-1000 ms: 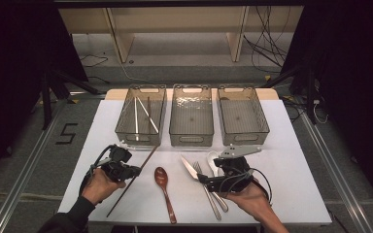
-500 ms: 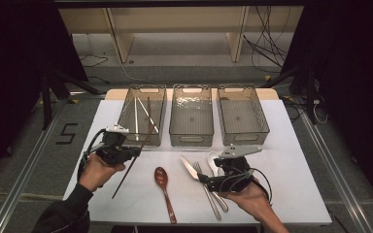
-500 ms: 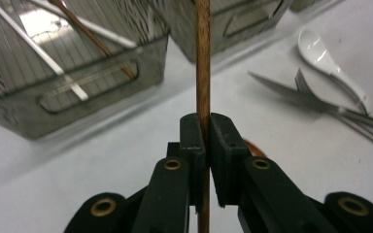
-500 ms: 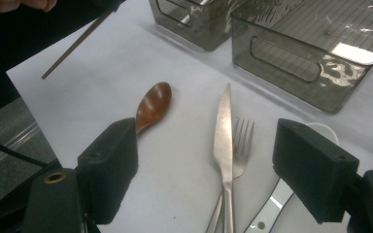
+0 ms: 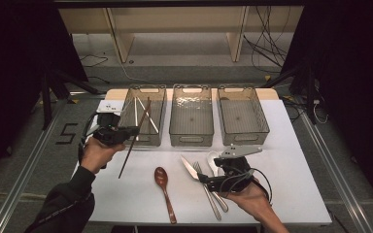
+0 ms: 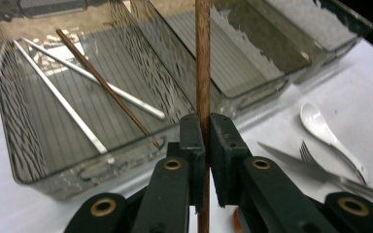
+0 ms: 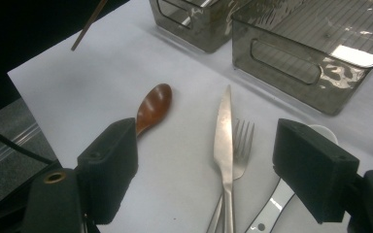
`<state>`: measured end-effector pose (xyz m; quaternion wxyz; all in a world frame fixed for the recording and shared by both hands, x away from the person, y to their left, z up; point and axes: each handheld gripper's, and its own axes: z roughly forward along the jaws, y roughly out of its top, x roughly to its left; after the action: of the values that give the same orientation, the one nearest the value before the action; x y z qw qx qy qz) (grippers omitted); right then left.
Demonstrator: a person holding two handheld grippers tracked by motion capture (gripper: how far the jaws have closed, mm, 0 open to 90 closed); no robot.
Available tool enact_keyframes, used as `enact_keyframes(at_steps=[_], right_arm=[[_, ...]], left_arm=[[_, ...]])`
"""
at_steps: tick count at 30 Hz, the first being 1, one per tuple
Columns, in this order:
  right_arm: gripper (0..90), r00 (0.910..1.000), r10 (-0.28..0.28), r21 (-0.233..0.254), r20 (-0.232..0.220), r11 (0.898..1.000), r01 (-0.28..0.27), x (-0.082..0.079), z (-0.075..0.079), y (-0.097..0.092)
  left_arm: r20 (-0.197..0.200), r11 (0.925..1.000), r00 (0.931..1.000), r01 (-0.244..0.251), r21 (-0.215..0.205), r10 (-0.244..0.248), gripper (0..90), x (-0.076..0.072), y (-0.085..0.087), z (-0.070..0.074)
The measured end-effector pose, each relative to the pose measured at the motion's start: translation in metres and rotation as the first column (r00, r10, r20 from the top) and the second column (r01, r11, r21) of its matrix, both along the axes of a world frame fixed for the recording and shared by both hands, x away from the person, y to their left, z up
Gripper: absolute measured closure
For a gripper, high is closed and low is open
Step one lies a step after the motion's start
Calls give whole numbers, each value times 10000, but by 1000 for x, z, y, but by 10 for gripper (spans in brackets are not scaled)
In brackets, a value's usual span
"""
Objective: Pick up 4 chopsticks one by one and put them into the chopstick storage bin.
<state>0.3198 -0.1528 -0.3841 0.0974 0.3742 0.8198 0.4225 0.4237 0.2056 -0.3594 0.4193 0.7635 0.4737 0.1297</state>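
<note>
The white worktop [image 5: 126, 194] carries three clear bins; the leftmost bin [image 5: 156, 137] sits at ten o'clock. Over its front edge the left tool [image 5: 132, 131] pinches a brown chopstick [image 5: 129, 151], lifted and slanted. At five o'clock the right tool [image 5: 201, 178] stands spread above the knife [image 7: 223, 141] and fork [image 7: 242, 138].

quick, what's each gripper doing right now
left gripper: closed on the brown chopstick.
right gripper: open, holding nothing, above the knife.

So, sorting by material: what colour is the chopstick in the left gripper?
Brown chopstick, clearest in the left gripper view.
</note>
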Motion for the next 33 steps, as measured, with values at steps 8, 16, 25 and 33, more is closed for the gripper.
enact_keyframes(at_steps=[8,16,25,33], right_arm=[[254,10000,5,14,-20,10000,-5,1,-1,0],[254,10000,13,18,-48,10000,-13,1,-1,-1],[254,9999,73,23,-72,10000,-73,1,-2,-1],[254,9999,102,17,-95,9999,-102,1,-2,-1]], left_arm=[[527,9992,9979,-380,-150,388,839,24,6,17],[1055,9985,9929,-552,27,546,839,47,3,32],[1751,9966,9811,-827,-34,820,839,74,-1,45],[1806,9873,9707,-1547,-348,1584,839,103,9,39]])
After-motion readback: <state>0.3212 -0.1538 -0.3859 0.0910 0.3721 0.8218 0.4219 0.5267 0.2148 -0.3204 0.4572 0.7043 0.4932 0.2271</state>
